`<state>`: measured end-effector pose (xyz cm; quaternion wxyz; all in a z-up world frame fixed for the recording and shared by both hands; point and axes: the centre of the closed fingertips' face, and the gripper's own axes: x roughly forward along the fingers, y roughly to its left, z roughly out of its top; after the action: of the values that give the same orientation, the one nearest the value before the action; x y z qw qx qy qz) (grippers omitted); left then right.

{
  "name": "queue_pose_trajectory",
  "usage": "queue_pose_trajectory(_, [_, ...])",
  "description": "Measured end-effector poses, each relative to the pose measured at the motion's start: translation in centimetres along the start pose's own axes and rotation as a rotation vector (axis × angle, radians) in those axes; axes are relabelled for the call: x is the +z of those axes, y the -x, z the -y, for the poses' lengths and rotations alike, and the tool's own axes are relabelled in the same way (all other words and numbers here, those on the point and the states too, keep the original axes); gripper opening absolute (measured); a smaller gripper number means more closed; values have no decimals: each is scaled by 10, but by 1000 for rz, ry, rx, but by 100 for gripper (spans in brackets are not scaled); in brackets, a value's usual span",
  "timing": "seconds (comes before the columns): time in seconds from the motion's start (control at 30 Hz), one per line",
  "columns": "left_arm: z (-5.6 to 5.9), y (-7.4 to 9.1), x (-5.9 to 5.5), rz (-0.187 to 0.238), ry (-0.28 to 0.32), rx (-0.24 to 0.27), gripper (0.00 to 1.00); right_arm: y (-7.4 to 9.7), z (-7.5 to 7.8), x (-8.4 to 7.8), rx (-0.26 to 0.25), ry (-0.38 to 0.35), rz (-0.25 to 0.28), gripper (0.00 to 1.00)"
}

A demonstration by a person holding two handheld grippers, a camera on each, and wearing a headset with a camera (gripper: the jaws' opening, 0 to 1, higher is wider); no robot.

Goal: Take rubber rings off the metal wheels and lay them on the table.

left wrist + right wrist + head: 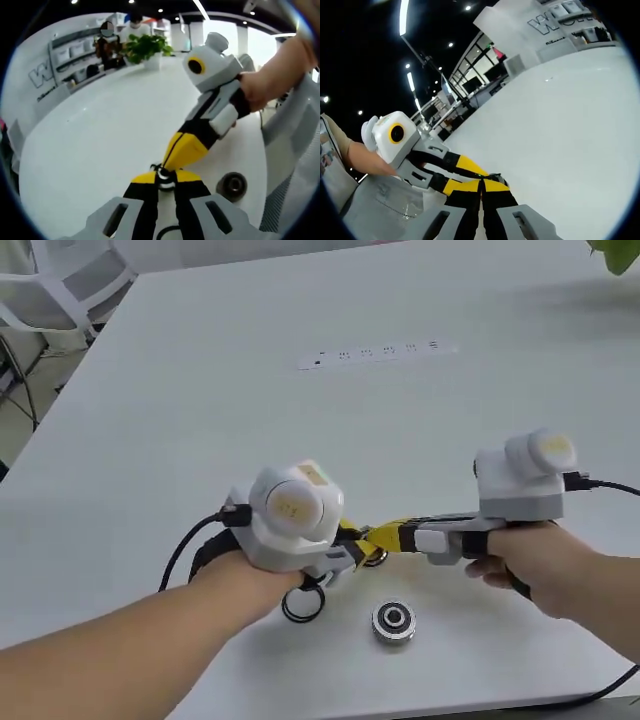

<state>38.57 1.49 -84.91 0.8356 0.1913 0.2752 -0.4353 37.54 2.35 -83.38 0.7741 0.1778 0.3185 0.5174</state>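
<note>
Left gripper [165, 179] and right gripper [481, 184] are pretty much tip to tip, both held low, jaws pinched closed on each.

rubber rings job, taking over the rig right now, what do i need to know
Left gripper: jaws shut on a small wheel, held just above the table.
Right gripper: jaws shut, tips at that same wheel; whether they pinch its ring is unclear.
Done: one rubber ring lies loose on the table beside the second wheel, which looks bare.
Left: pull the ring off the held wheel if one is on it, then lay it down.
</note>
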Motion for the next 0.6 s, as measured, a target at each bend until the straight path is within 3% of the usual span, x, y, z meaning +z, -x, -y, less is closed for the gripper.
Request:
queue_pose_trajectory(0.33, [0,0,1,6,-7,-2,12,7,-3,-1,31,-38,20,0])
queue_pose_trajectory(0.43, [0,0,0,9,-6,-5,12,8,-12,3,76,-51,41,0])
queue_pose_trajectory(0.6, [0,0,1,13,-6,-6,12,9,-11,3,70,-56,36,0])
